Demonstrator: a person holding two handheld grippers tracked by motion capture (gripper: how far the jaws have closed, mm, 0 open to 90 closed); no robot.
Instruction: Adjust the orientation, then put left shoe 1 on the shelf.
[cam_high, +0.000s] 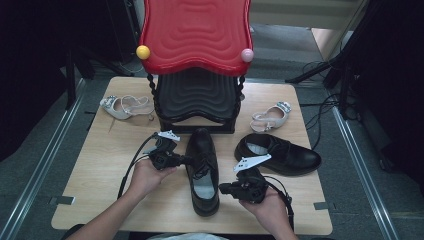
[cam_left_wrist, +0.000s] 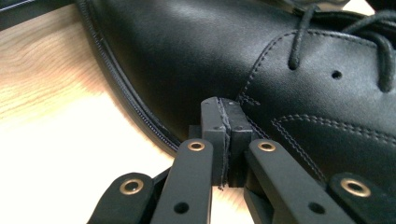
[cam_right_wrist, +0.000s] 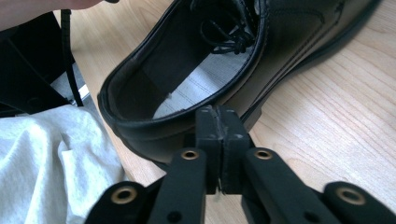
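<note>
A black lace-up leather shoe (cam_high: 202, 167) lies lengthwise in the middle of the table, toe toward the stool. My left gripper (cam_high: 186, 160) is shut with nothing between its pads, its tip against the shoe's left side (cam_left_wrist: 187, 60) near the laces. My right gripper (cam_high: 223, 188) is also shut and empty, its tip at the shoe's right rear side by the heel opening (cam_right_wrist: 187, 84). A second black shoe (cam_high: 278, 154) lies crosswise at the right.
A red and black stacked stool (cam_high: 196, 60) stands at the table's far middle. A pale sandal (cam_high: 126, 106) lies at the far left, another (cam_high: 271, 116) at the far right. White cloth (cam_right_wrist: 51, 158) hangs past the near table edge.
</note>
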